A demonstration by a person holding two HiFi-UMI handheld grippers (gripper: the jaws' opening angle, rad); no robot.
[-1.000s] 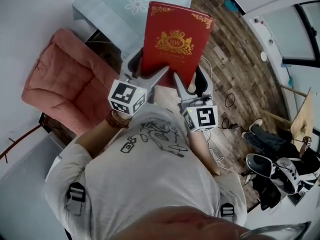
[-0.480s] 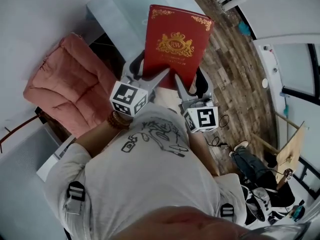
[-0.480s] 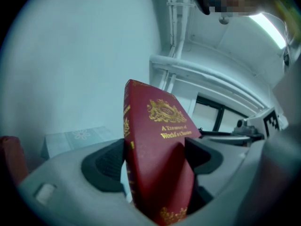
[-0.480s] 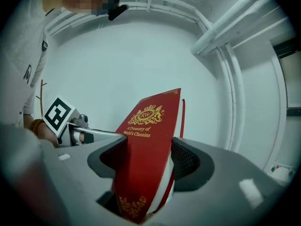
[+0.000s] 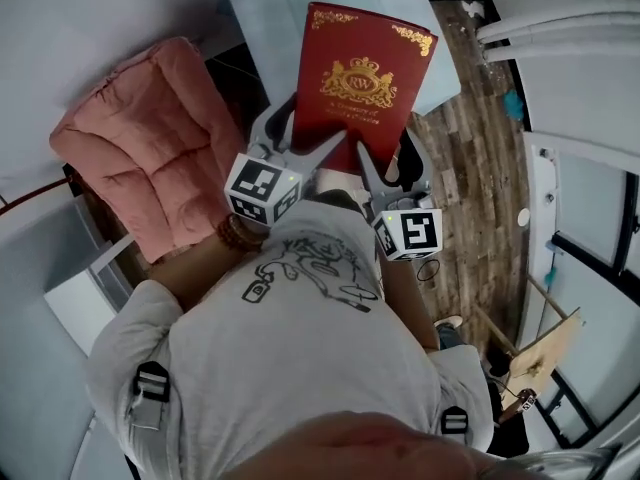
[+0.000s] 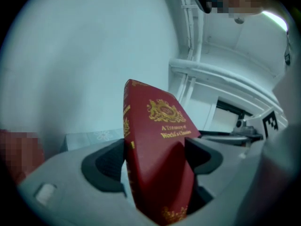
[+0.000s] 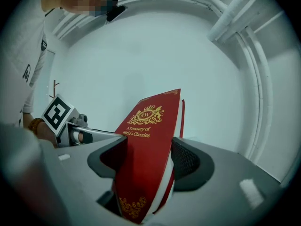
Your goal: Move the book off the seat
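Red hardcover book with gold lettering, held up in the air in front of the person. It is clear of the pink cushioned seat at the left and partly over a pale bench. The left hand-held gripper and right hand-held gripper each clamp its lower edge. Gripped only low down, the tall book could lever loose and drop, or twist if the hands drift apart.

Head camera looks steeply down; both claw cameras share the book close-up.
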